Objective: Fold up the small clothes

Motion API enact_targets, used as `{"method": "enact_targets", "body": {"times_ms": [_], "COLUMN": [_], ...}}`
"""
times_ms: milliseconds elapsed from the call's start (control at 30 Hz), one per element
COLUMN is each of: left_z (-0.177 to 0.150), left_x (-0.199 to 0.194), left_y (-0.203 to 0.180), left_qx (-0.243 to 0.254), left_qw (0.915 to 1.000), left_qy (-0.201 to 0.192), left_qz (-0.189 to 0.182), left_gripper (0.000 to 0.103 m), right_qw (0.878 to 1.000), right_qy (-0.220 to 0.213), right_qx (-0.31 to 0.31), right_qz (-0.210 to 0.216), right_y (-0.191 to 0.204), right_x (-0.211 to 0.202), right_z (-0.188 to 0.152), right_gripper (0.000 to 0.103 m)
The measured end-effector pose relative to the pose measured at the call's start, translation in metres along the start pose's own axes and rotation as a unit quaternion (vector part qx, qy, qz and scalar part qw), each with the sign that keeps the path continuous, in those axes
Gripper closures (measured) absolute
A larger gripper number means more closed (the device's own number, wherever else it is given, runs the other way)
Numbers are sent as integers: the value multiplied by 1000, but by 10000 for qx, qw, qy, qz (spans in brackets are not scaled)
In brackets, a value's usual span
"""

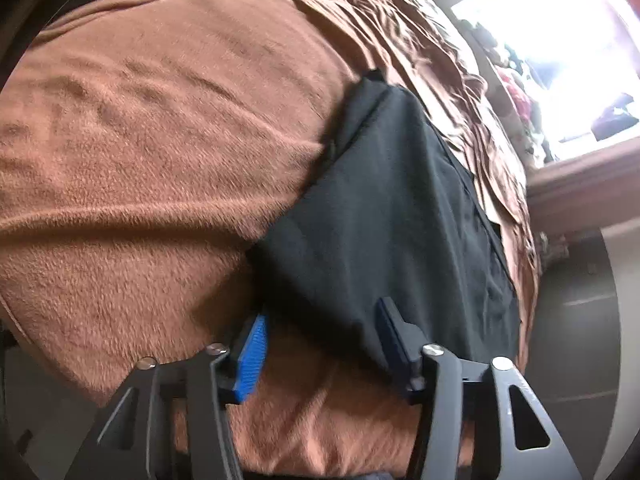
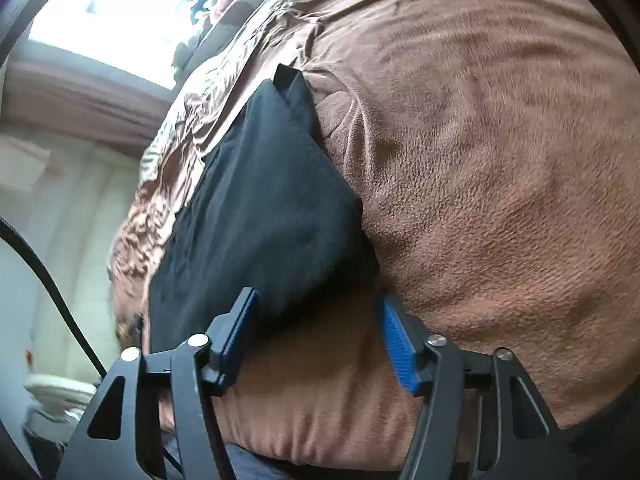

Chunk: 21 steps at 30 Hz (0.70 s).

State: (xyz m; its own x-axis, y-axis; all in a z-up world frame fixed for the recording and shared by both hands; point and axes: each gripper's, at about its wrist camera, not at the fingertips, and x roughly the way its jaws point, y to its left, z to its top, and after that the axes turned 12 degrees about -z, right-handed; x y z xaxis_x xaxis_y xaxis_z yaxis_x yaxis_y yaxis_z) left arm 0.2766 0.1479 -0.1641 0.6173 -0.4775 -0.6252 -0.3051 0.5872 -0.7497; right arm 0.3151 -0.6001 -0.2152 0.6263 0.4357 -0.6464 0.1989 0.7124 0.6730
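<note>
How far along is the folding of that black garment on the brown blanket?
Done: the black garment lies spread on the brown blanket, one far corner turned over. In hand: left gripper and right gripper straddle its near corners, jaws apart. Left: gripping and folding.

Black garment (image 1: 400, 216) lying flat on brown fleece blanket (image 1: 160, 140), folded, near bed edge. Left gripper (image 1: 324, 328) at garment's near corner, blue pads (image 1: 252, 354) apart, not pinching fabric. Bright window (image 1: 560, 48) upper right, blown out.
</note>
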Motion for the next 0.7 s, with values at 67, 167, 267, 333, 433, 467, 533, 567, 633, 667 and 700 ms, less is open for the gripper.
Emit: {"method": "enact_targets", "body": {"times_ms": [67,167,267,333,433,467,533,567,633,667,700], "left_z": [3,8,8,9,7,7,6,6,7,7,7], "left_x": [0,1,0,-1,-7,-10,-17,-19,-28,-30,-34], "left_y": [4,8,10,10,6,4,0,-3,-8,-10,-13], "left_qx": [-154,-234,-249,-244,-154,-111,-8,36,130,166,218], "left_qw": [9998,9995,9994,9993,9991,9990,9985,9984,9976,9973,9968], "left_qy": [-124,-188,-255,-282,-373,-421,-505,-517,-581,-606,-633], "left_qz": [57,61,12,-42,-102,-125,-212,-241,-346,-384,-425], "left_gripper": [65,72,77,81,87,87,88,89,89,90,90], "right_qw": [9998,9992,9976,9967,9959,9959,9963,9966,9969,9970,9969], "right_qy": [57,-2,-63,-113,-155,-160,-215,-260,-332,-361,-408], "right_qx": [191,400,676,806,881,879,818,763,678,653,618], "right_qz": [68,67,104,84,93,114,156,170,199,224,269], "right_y": [-6,-14,-20,-23,-24,-24,-22,-21,-17,-14,-13], "right_x": [6,13,17,20,21,20,15,11,2,-2,-8], "right_z": [0,3,8,10,8,7,4,3,-1,-1,-4], "right_gripper": [55,60,67,75,87,89,92,93,94,94,94]}}
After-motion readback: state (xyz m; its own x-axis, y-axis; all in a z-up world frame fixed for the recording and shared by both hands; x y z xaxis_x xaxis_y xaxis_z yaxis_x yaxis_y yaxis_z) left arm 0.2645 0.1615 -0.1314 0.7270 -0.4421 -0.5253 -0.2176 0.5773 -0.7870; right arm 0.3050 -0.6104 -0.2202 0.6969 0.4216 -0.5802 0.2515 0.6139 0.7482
